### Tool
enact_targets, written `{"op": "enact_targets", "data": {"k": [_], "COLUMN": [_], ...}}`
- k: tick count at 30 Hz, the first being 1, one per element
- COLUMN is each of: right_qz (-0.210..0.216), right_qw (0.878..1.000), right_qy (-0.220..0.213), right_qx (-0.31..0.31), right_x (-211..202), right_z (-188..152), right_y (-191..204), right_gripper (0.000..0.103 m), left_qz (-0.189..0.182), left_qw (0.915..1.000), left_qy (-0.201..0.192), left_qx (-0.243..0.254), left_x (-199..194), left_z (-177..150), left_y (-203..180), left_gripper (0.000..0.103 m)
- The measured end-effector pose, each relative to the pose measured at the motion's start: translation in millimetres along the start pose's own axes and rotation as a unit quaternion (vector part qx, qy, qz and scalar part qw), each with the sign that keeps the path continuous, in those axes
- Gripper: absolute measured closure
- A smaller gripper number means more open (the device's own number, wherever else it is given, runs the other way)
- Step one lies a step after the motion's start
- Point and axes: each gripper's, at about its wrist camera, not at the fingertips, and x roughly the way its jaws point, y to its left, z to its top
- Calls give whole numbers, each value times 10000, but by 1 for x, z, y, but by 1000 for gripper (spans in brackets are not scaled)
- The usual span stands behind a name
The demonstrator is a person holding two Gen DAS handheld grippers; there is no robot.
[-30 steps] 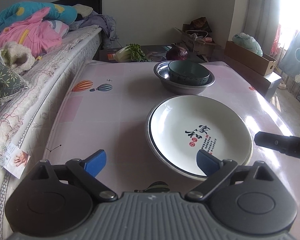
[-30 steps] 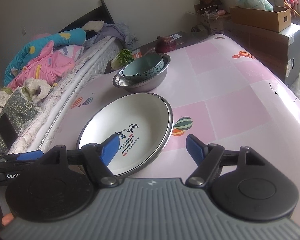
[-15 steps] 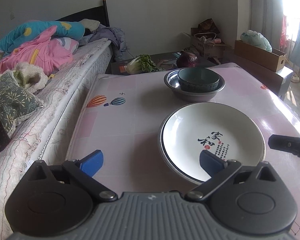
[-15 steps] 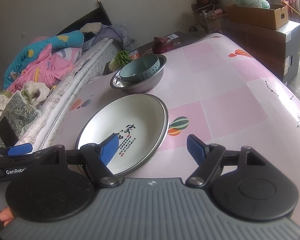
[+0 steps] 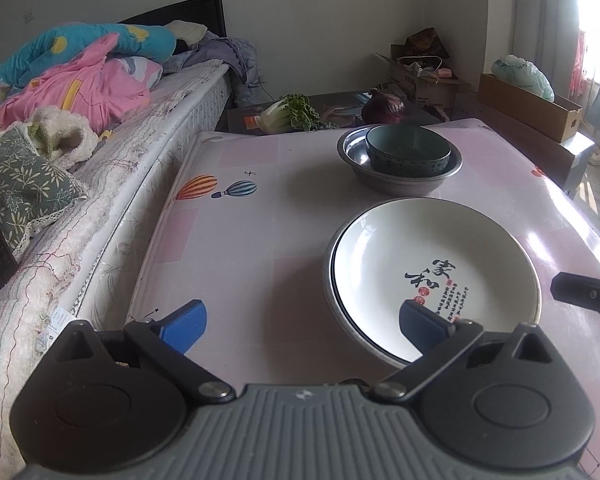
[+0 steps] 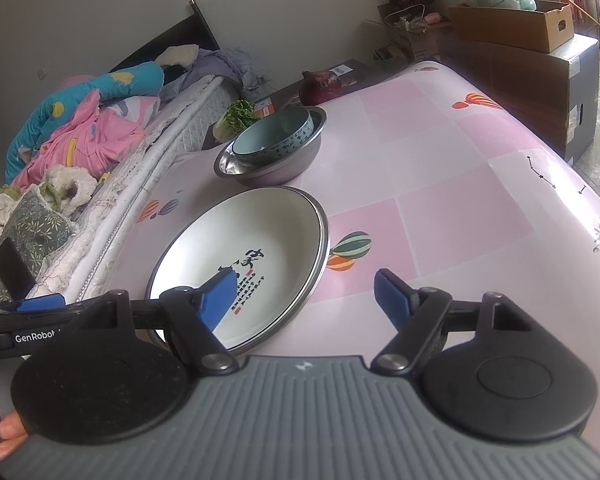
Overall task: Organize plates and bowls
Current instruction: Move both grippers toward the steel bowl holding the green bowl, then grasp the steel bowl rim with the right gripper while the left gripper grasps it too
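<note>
Resting on a metal plate [image 5: 329, 272], the white plate [image 5: 432, 276] forms one stack at the near part of the pink-checked table [image 5: 260, 216], while behind it the teal bowl [image 5: 408, 152] sits nested in the steel bowl [image 5: 400, 182]. Left gripper [image 5: 302, 320] and right gripper [image 6: 306, 292] hang above the table, jaws spread and empty. Sorting by kind looks largely done; little seems left.
</note>
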Motion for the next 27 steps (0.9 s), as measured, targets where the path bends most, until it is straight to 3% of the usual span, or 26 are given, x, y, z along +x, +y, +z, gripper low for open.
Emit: {"op": "enact_targets", "data": {"k": [17,27], "right_qz": [46,111], "right_qw": [9999,9994], "right_qy": [-62,-306], "right_qx": [-89,-106], "right_x": [14,44], "right_z": [32,95], "right_y": [-4,-16], "right_gripper": [27,27], "left_qz": [-246,-360], "left_qw": [9992,9974], "left_qy": [-45,-300], "left_qx": [-307,-545], "left_x": [20,56], "left_z": [27,77], "left_y": [21,40], "left_gripper": [0,0]}}
